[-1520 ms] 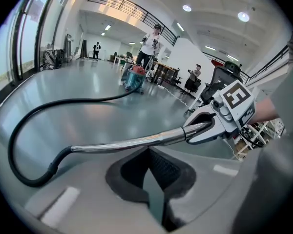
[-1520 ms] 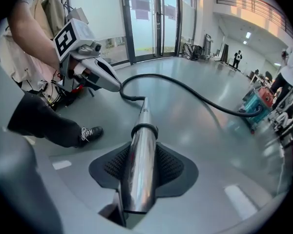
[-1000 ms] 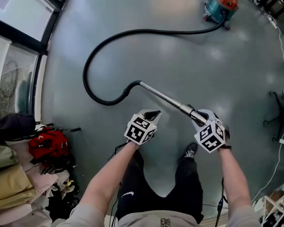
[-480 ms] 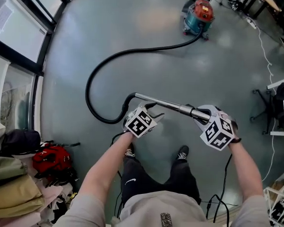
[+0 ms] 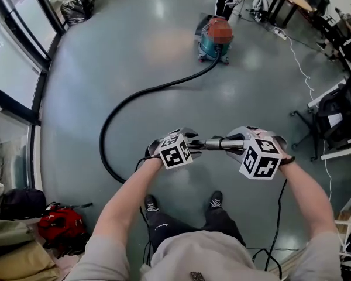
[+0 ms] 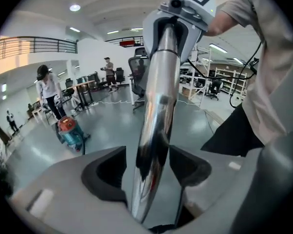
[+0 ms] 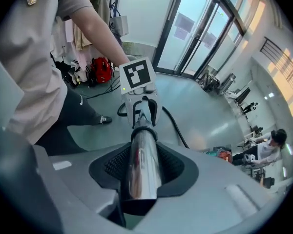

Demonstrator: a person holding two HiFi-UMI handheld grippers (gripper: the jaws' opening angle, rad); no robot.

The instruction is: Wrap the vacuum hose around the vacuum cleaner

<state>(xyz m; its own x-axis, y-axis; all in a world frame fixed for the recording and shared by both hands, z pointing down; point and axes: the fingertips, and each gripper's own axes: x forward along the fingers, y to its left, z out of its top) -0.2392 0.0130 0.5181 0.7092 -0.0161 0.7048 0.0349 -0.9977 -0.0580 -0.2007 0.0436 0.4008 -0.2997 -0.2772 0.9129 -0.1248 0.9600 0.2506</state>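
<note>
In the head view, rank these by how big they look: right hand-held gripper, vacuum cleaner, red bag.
Largest: right hand-held gripper, though it is nearest the camera.
Then: vacuum cleaner and red bag look about alike, so no ranking between them.

Vacuum cleaner (image 5: pixel 215 40): teal body, red top, upright on the floor at 12 o'clock in the head view, well apart from the wand. Hose (image 5: pixel 158 88): black, plugged into the cleaner's near side. It runs along the floor toward 7 o'clock, bulges in a wide arc out to 9 o'clock, then curls back to the wand's left end. Wand (image 5: pixel 213 144): chrome tube, held level, lying 9-to-3 o'clock. Left gripper (image 5: pixel 192 141) and right gripper (image 5: pixel 225 144) are both clamped on it, close together.
</note>
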